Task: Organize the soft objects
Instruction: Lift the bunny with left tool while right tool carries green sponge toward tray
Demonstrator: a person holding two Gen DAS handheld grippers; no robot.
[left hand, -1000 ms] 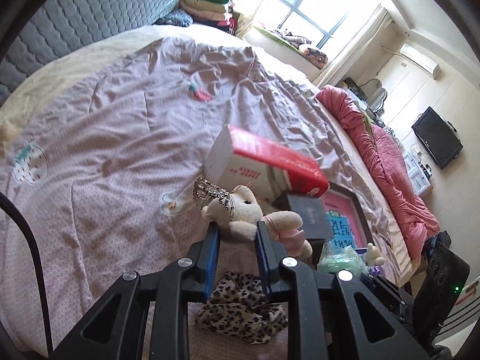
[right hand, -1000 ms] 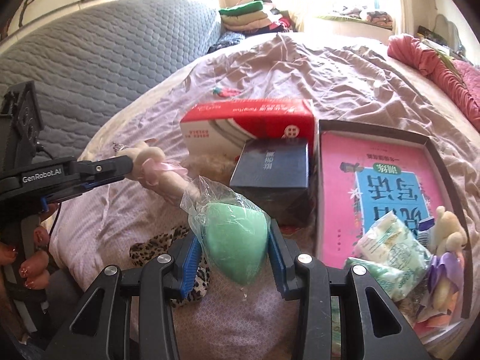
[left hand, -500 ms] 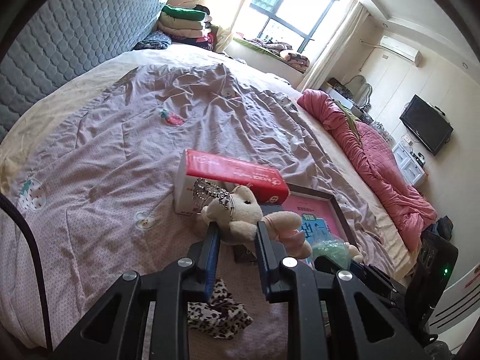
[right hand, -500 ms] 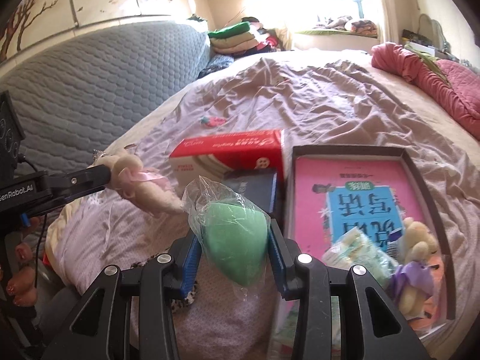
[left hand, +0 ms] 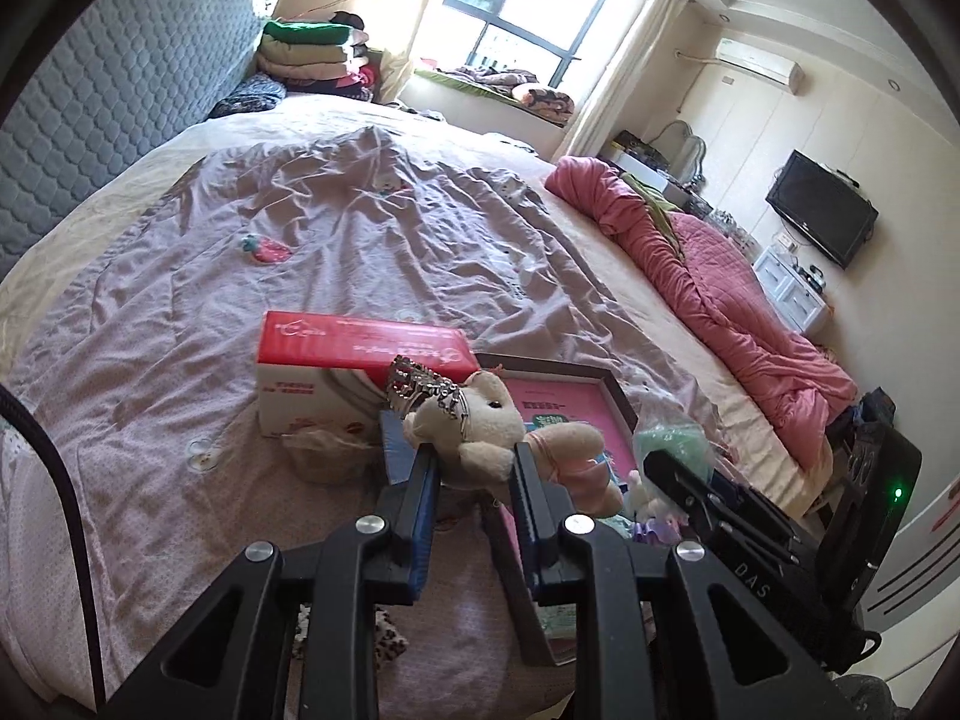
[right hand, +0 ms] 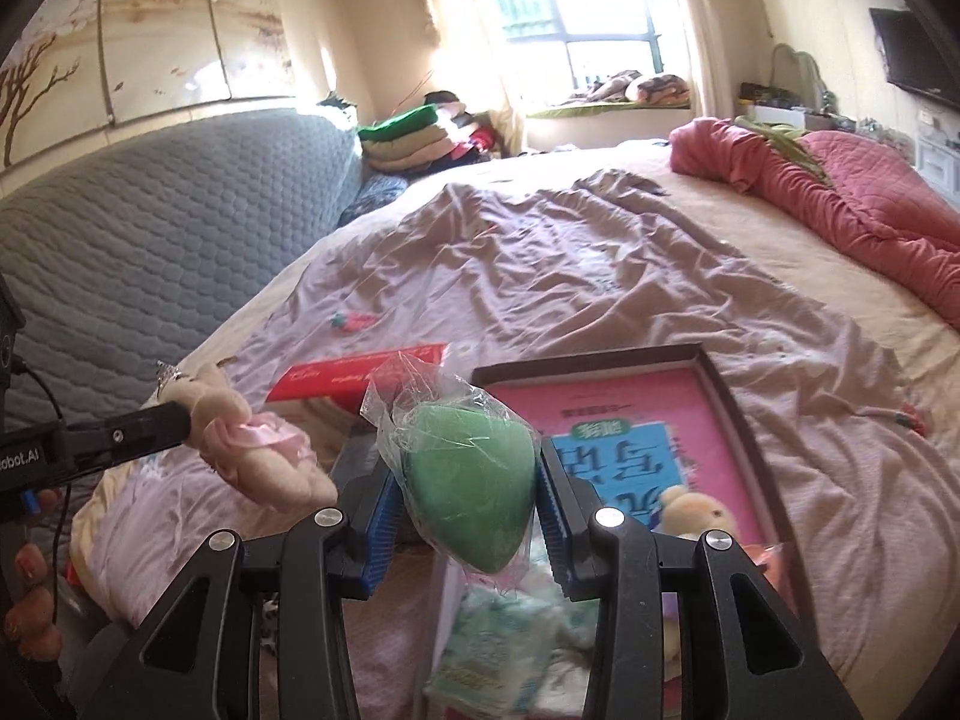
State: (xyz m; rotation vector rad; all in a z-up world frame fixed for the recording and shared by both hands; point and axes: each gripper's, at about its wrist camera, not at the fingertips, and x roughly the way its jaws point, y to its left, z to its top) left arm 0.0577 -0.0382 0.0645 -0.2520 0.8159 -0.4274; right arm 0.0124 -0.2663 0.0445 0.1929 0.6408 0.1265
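Observation:
My left gripper [left hand: 474, 456] is shut on a small cream plush bear [left hand: 480, 420] with a pink bow and a silver chain, held up over the bed. The same bear [right hand: 252, 450] shows at the left of the right wrist view, pinched in the left gripper's black fingers [right hand: 138, 429]. My right gripper [right hand: 465, 480] is shut on a green sponge in a clear plastic bag [right hand: 471, 480], also lifted above the bed. In the left wrist view that sponge [left hand: 672, 441] peeks out beside the right gripper [left hand: 690, 480].
A red and white tissue box [left hand: 354, 372] and a dark box [right hand: 354, 456] lie on the lilac quilt [left hand: 300, 240]. A shallow dark tray [right hand: 726, 384] holds a pink book, green packets [right hand: 498, 648] and another small bear [right hand: 696, 507]. A leopard-print cloth [left hand: 390, 642] lies below. A rolled red blanket [left hand: 690, 276] lies along the right.
Both grippers have risen and drawn back from the bed with their loads still held. The tissue box, tray and leopard cloth now sit lower and farther away in both views.

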